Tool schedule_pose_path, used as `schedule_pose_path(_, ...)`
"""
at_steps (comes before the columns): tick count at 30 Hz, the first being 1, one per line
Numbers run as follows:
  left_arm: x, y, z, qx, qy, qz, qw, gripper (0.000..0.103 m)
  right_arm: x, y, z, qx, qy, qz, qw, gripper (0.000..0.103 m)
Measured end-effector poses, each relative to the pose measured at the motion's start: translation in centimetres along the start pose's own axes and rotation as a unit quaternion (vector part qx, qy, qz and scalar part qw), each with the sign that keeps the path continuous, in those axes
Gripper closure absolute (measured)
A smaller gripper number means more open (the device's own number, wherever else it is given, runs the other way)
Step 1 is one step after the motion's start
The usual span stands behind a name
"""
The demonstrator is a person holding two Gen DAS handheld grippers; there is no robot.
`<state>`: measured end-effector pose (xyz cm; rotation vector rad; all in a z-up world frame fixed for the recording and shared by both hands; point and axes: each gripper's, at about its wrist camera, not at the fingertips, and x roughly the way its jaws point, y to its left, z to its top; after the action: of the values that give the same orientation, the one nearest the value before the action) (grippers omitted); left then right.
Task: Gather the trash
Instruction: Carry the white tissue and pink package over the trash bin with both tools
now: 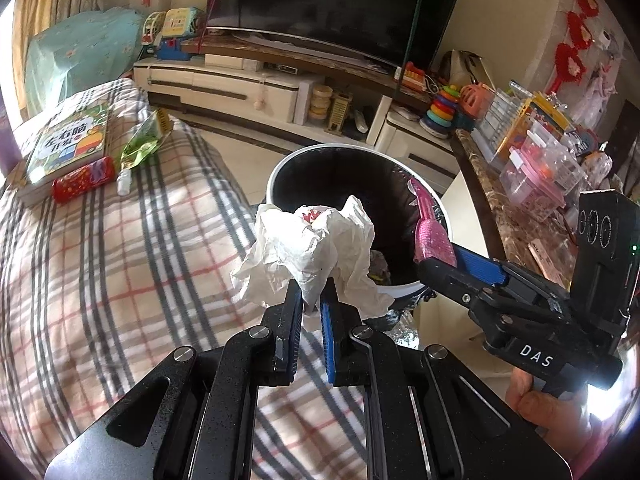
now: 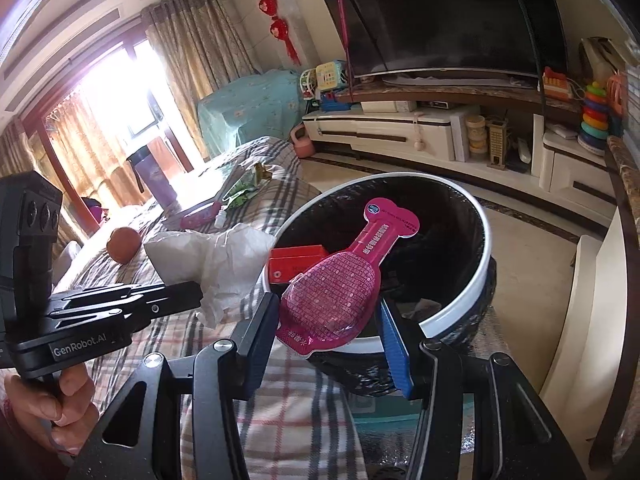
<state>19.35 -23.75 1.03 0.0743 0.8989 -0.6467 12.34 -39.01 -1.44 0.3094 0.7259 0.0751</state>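
My left gripper (image 1: 312, 292) is shut on a crumpled white paper wrapper (image 1: 308, 252) with a bit of red print, held just before the near rim of the trash bin (image 1: 280, 168). The bin is round, with a white rim and a black liner. My right gripper (image 2: 326, 320) is shut on a glittery pink pouch (image 2: 336, 292) with a narrow neck, held over the bin's near rim (image 2: 482, 256). A red box (image 2: 296, 262) lies inside the bin. The left wrist view shows the right gripper (image 1: 440, 264) and pink pouch (image 1: 430, 232) at right. The right wrist view shows the left gripper (image 2: 196, 300) and paper (image 2: 224, 260) at left.
A plaid-covered cushion (image 1: 120, 260) left of the bin carries a book (image 1: 68, 144), a red packet (image 1: 84, 180), a green pouch (image 1: 144, 140), a small white bottle (image 1: 125, 182) and an orange fruit (image 2: 124, 244). A marble-topped table (image 1: 516, 216) with plastic boxes stands right. A TV cabinet (image 1: 248, 88) lies beyond.
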Motion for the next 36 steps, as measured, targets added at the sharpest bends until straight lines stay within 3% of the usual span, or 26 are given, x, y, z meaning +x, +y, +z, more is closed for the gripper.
schedule_pose_path(36,3.7,-2.3,2.9,0.027,0.019,-0.008,0.9994,0.095,1.1,-2.3,2.4,-0.018,0.008,-0.024,1.0,0.053)
